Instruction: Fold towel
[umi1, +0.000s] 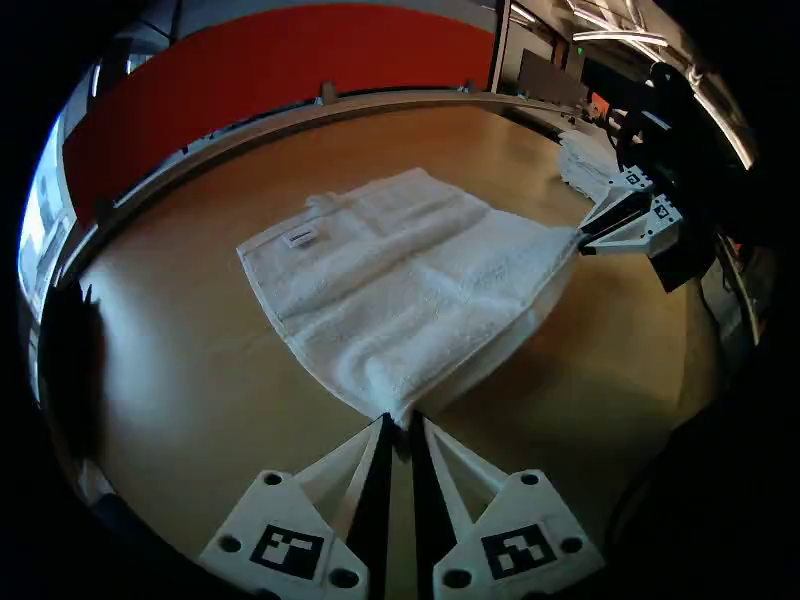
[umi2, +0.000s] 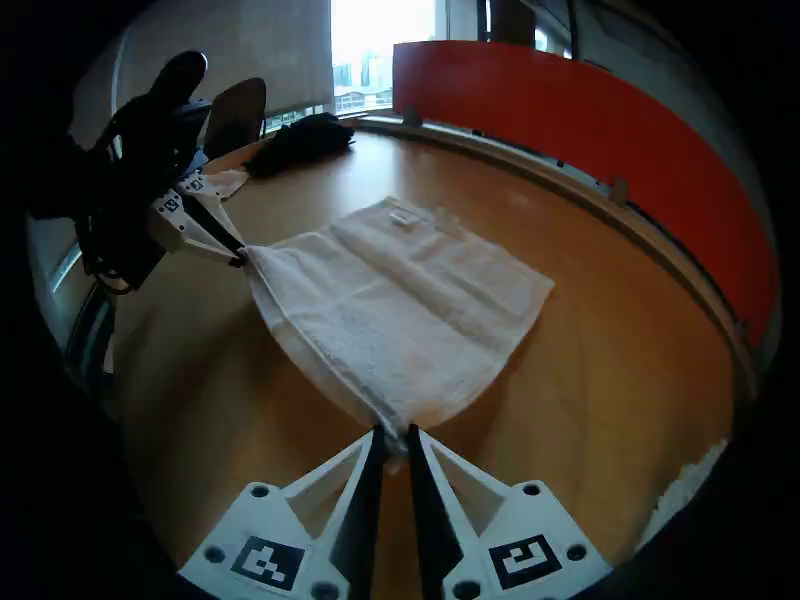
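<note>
Pinches one corner of the white towel (umi1: 400, 290) tight in the left gripper (umi1: 400, 428), right at the fingertips. Pinches the next corner the same way in the right gripper (umi2: 393, 438). Holds that edge stretched from claw to claw, a little up off the wooden table (umi1: 170, 380). Leaves the rest lying flat, straight ahead of both claws. Looks ready to carry the held edge forward onto the far edge. Calls for both hands low, level and side by side.
</note>
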